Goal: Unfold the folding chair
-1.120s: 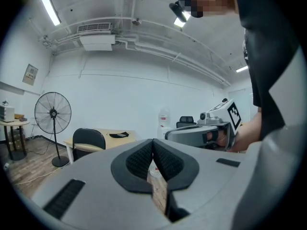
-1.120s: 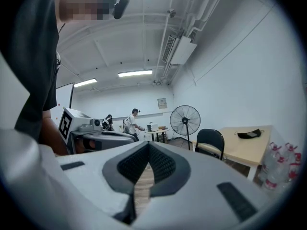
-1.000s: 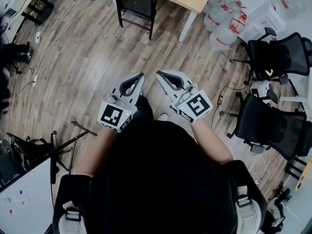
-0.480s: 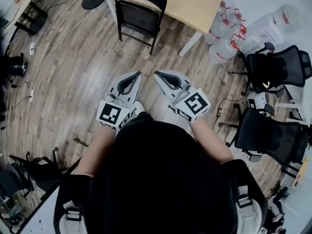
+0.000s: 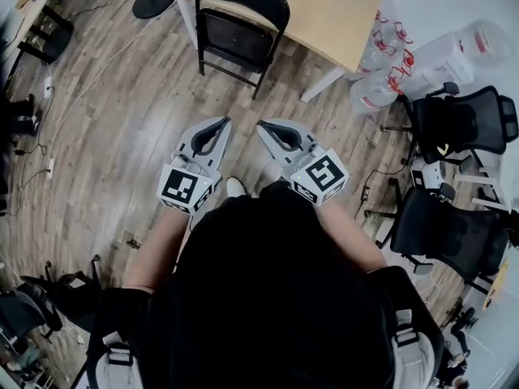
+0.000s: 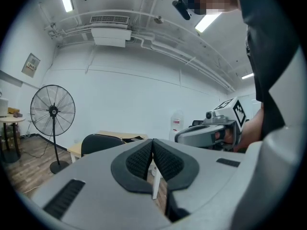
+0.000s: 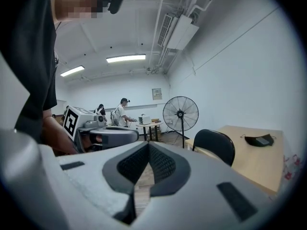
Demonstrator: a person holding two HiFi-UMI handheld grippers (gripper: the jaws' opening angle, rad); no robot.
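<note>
A black folding chair (image 5: 239, 23) with a tan seat stands on the wood floor, pushed against a wooden table (image 5: 324, 19). It is ahead of both grippers and well apart from them. My left gripper (image 5: 220, 123) and right gripper (image 5: 263, 126) are held side by side in front of my body, pointing at the chair. Both are shut with nothing between the pads. The left gripper view shows the chair (image 6: 98, 143) low at the left behind the shut jaws. In the right gripper view the chair (image 7: 216, 147) is to the right, next to the table (image 7: 254, 157).
Large water bottles (image 5: 385, 63) stand right of the table, with black office chairs (image 5: 458, 120) further right. A floor fan (image 6: 53, 112) stands left of the table, its base (image 5: 152, 3) near the chair. Cables run along the floor at left. People (image 7: 122, 110) stand at the far wall.
I have walked forward: the chair and table have come closer and lower in the head view. Both grippers keep the same shut pose in front of me.
</note>
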